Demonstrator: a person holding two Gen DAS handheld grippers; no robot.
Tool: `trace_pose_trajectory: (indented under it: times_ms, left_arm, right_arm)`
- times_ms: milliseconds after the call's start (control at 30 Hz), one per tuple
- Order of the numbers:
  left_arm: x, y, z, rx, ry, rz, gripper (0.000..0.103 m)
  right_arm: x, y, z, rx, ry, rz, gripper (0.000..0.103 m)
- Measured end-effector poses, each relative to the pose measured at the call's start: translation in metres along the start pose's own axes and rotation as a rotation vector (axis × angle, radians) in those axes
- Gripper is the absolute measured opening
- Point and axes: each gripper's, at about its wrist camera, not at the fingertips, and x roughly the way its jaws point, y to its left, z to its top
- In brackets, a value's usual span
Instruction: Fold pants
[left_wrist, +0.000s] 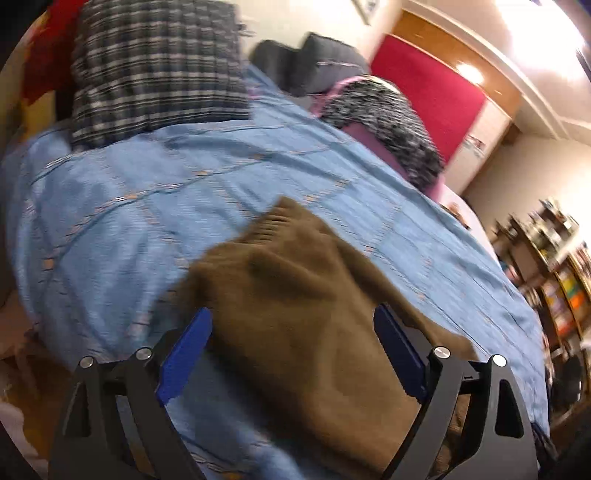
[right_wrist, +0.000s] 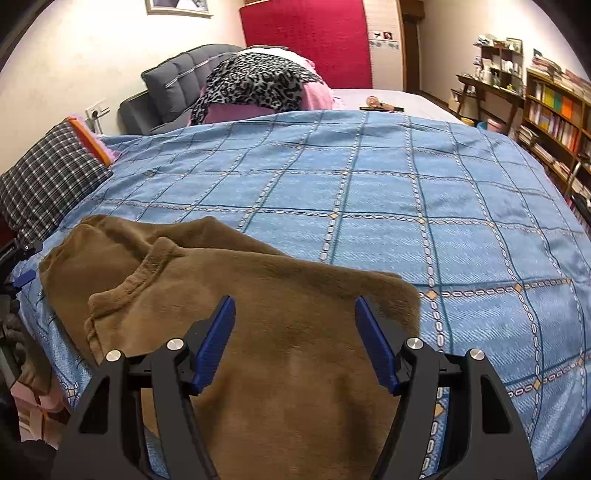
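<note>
Brown pants (right_wrist: 229, 295) on bedspread (right_wrist: 369, 192), beneath both spread tongs.

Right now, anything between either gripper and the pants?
Nothing visible. The brown fleece pants lie bare on the blue bedspread, directly under the open jaws of the right gripper and the left gripper.

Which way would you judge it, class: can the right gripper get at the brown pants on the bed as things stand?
Probably yes. The right gripper is open, its blue fingers spread directly over the brown pants on the blue bedspread. Nothing lies between them.
</note>
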Motion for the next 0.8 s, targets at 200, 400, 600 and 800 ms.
trace_pose_trajectory:
  times_ms: [200,400,600,800]
  left_arm:
    - [0.024,0.031,0.004,-0.094,0.039,-0.052,0.092]
    - [0.054,0.055,0.004,-0.206,0.112,-0.122,0.096]
    - [0.048,0.069,0.006,-0.304,0.114,-0.101,0.096]
    - [0.054,0.070,0.000,-0.340,0.145,-0.145,0.097]
  right_arm:
    - [0.009,0.009,-0.003,-0.003,0.022,0.012,0.069]
    - [0.011,0.010,-0.003,0.010,0.016,0.006,0.069]
    - [0.014,0.009,0.000,0.045,0.004,0.002,0.069]
    - [0.019,0.009,0.000,0.057,0.011,0.014,0.069]
